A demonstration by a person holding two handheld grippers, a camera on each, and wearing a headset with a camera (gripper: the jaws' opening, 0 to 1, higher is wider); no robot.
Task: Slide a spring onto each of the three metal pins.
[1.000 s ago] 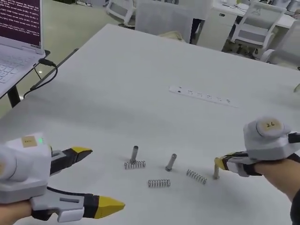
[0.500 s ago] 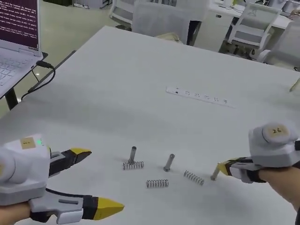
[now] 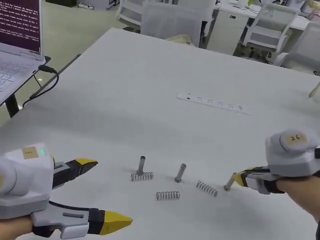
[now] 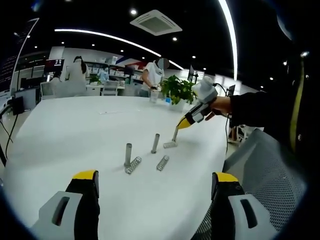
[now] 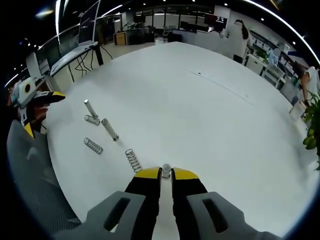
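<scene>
R tongs point(image 5: 166, 176) clamp a metal pin point(image 5: 166, 169); stand it upright. L tongs point(image 4: 155, 176), wide & empty, shd fetch spring point(image 5: 133, 160) just left of R tips.

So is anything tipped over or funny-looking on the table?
Only a bit. The right pin, pinched in the right gripper, leans over, while the left pin and middle pin stand up. The three springs lie flat on the table, none on a pin yet.
</scene>
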